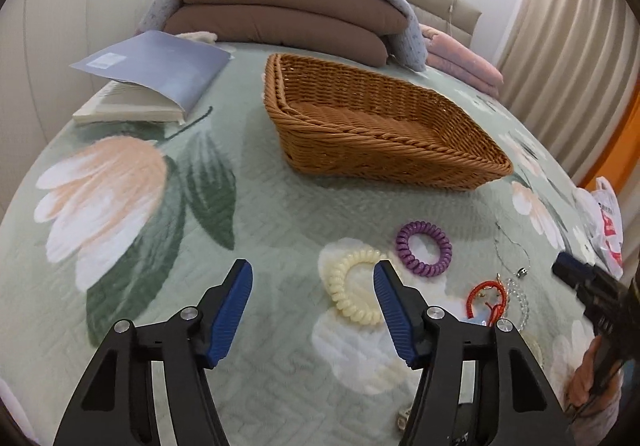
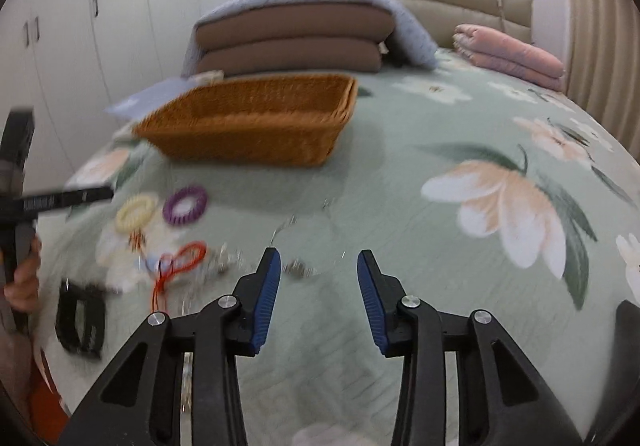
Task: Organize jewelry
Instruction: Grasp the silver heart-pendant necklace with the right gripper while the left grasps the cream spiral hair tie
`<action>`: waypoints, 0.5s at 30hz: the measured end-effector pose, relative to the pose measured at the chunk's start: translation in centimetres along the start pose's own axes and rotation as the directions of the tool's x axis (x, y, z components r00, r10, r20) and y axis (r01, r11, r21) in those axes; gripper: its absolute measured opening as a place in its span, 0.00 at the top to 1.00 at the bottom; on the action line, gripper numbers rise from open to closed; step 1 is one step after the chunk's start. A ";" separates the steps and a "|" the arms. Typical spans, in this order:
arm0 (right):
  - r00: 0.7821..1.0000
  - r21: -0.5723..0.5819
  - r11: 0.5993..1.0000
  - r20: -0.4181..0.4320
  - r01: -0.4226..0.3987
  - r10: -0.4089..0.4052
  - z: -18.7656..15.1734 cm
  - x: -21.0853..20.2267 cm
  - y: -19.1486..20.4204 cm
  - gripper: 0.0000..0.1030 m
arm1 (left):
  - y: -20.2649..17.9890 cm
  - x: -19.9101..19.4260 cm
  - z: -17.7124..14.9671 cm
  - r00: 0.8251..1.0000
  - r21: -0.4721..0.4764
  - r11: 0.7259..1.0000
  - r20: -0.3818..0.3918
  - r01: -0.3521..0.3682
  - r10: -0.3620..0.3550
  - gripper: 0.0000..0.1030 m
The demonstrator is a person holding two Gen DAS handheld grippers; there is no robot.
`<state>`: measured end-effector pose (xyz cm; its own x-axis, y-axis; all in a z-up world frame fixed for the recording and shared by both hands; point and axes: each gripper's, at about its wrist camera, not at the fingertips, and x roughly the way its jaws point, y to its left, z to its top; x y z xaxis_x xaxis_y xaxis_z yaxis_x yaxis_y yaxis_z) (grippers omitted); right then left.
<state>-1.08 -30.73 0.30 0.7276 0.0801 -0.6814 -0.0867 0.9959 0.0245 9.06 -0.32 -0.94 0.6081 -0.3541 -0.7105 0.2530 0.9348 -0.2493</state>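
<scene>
A brown wicker basket [image 1: 360, 118] [image 2: 248, 118] stands empty on the floral green bedspread. In front of it lie a cream coil hair tie [image 1: 352, 286] [image 2: 136, 212], a purple coil hair tie [image 1: 424, 248] [image 2: 185, 205], a red cord [image 1: 486, 296] [image 2: 180, 258], a thin silver necklace [image 1: 512, 254] and a clear bead bracelet [image 1: 520, 298]. A black hair clip [image 2: 80, 320] lies at the near left. My left gripper [image 1: 312, 278] hovers open just left of the cream tie, holding nothing. My right gripper [image 2: 318, 258] is open above a small silver charm [image 2: 296, 269], not touching it.
An open book [image 1: 152, 86] lies left of the basket. Stacked brown cushions [image 1: 280, 22] and a folded pink blanket [image 2: 512, 54] sit at the headboard. A plastic bag [image 1: 608, 226] is at the bed's right edge. A hand [image 2: 24, 278] holds the other tool.
</scene>
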 end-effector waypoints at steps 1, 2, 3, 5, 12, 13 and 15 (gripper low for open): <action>1.000 -0.015 1.000 -0.010 -0.012 0.012 -0.3 0.2 0.4 0.63 | 0.0 0.2 0.1 1.000 0.000 1.000 -0.003 0.006 -0.006 0.37; 1.000 -0.031 0.999 -0.020 -0.025 0.025 -0.4 0.3 0.7 0.64 | 0.0 0.4 0.0 1.000 -0.001 1.000 -0.007 0.011 -0.011 0.37; 0.999 -0.047 0.998 -0.026 -0.028 0.027 -0.3 0.6 1.0 0.65 | -0.1 0.8 -0.1 1.000 -0.001 1.000 -0.016 0.013 -0.013 0.37; 0.998 -0.102 0.994 -0.047 -0.035 0.030 0.3 1.1 1.4 0.65 | -0.1 1.5 -0.2 0.999 0.003 1.000 -0.045 0.011 -0.011 0.40; 0.984 -0.250 0.956 -0.135 -0.151 0.120 1.4 3.6 0.8 0.65 | -0.3 2.0 -0.2 0.998 0.008 1.000 -0.063 0.015 -0.015 0.46; 0.982 -0.246 0.957 -0.147 -0.155 0.121 1.4 4.0 0.5 0.65 | -0.4 2.1 -0.3 0.998 0.008 1.000 -0.065 0.014 -0.013 0.46; 0.978 -0.246 0.954 -0.162 -0.168 0.131 1.3 4.4 0.4 0.65 | -0.8 2.4 -0.2 0.998 0.018 1.000 -0.065 0.002 -0.001 0.46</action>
<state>2.92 -29.95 -1.76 0.5898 0.2018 -0.7819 -0.3730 0.9269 -0.0421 10.11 -1.89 -2.59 0.5575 -0.3525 -0.7516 0.2676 0.9333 -0.2393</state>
